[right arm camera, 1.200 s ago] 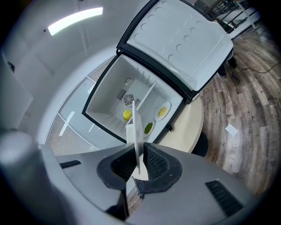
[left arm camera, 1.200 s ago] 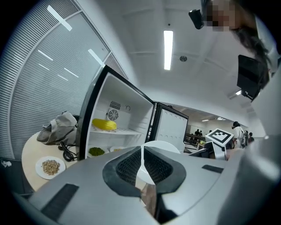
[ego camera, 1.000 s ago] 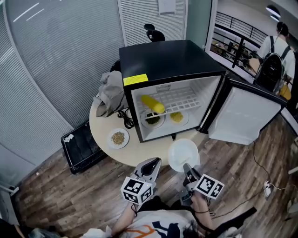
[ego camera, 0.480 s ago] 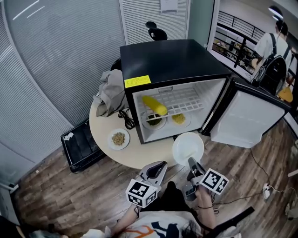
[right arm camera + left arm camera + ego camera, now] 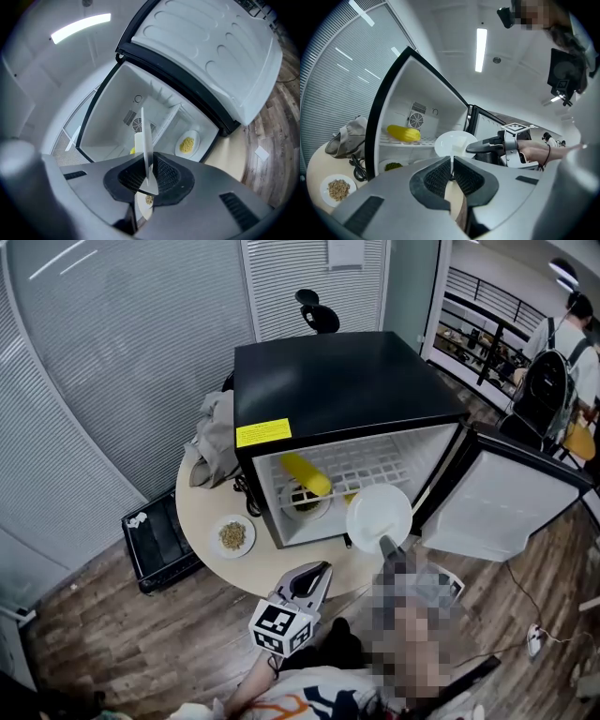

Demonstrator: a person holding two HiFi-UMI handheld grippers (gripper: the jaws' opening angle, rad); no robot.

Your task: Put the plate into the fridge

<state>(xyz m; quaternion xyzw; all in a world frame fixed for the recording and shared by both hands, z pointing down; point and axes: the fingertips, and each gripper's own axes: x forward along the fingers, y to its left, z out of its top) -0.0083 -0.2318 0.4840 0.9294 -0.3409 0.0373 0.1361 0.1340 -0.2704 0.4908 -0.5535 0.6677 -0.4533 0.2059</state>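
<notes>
One plate (image 5: pixel 146 140) edgewise between right tongs (image 5: pixel 149 177)

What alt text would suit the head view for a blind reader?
Seen from above, the right gripper holds a white plate by its rim at the mouth of an open black mini fridge on a round table. Inside lie a corn cob on the wire shelf and a dish of greens beneath; the left gripper is shut and empty.

Glossy white plate (image 5: pixel 378 514); smooth black fridge (image 5: pixel 342 381) (white plastic inside); wood-grain floor (image 5: pixel 112 634); crumpled grey cloth (image 5: pixel 214 432).
</notes>
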